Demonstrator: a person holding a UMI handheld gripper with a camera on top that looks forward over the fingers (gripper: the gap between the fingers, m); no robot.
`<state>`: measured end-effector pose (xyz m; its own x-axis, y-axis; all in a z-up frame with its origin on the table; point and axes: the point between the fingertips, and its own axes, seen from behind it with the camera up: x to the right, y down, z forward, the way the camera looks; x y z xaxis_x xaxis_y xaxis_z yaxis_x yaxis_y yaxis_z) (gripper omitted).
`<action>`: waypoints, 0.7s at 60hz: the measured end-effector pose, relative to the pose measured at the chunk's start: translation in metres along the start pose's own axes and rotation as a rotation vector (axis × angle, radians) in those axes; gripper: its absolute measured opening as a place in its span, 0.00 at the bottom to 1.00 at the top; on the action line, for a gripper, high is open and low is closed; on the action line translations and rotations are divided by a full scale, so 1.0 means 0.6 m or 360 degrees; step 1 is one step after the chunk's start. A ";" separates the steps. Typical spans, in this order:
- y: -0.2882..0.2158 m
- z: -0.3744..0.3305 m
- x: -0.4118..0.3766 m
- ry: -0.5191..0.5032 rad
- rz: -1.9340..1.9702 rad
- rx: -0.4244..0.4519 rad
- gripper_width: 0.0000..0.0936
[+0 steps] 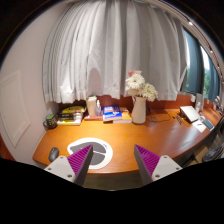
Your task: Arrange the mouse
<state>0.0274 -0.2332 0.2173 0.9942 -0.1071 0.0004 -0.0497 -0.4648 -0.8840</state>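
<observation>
A dark mouse [53,154] lies on the wooden desk [150,135] near its front edge, just left of my left finger. My gripper [113,160] is open and empty, its purple pads [80,158] spread wide above the desk's front edge. A round white mat [92,148] lies on the desk just ahead of the left finger.
A white vase of flowers [139,100] stands mid-desk. Stacked books [115,114] and a white cup [92,106] sit to its left, more books [70,116] and a dark cup [50,122] further left. Papers and a laptop [192,114] lie at right. Curtains [110,55] hang behind.
</observation>
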 end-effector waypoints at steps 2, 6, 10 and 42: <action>0.039 0.012 -0.021 -0.0005 -0.0006 -0.0050 0.88; 0.110 0.028 -0.070 -0.0022 -0.0037 -0.0153 0.88; 0.174 0.040 -0.135 -0.0080 -0.0050 -0.0251 0.88; 0.296 0.227 -0.560 -0.0411 -0.0151 -0.0481 0.90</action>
<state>-0.3028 -0.1600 -0.0033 0.9850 0.1550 -0.0758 0.0562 -0.7036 -0.7084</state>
